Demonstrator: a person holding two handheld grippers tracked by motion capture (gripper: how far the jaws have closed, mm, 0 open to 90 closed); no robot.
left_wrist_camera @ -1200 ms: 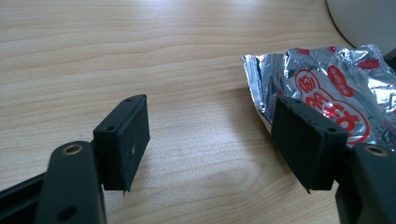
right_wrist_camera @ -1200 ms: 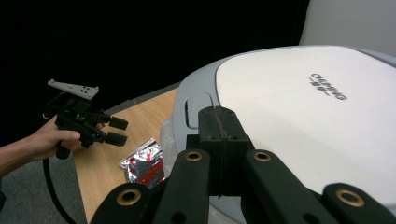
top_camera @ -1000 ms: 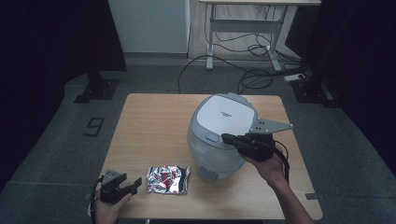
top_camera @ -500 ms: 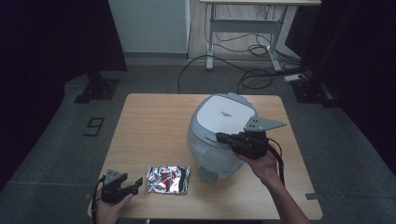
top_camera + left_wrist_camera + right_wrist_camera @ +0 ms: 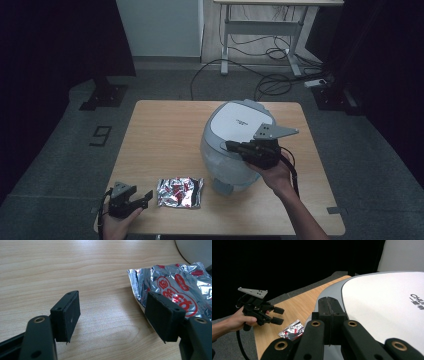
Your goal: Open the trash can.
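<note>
On the light wooden table [image 5: 160,135], our left gripper [image 5: 141,198] with fingers spread wide, empty, just beside the crinkled silver-and-red foil packet [image 5: 180,192], our right gripper [image 5: 235,146] with fingers pressed together, empty, against the round white-and-grey rice cooker [image 5: 235,142].

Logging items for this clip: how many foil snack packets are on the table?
1. The foil packet lies flat near the table's front edge, between the open left gripper and the white appliance. The appliance could hide others behind it.
</note>
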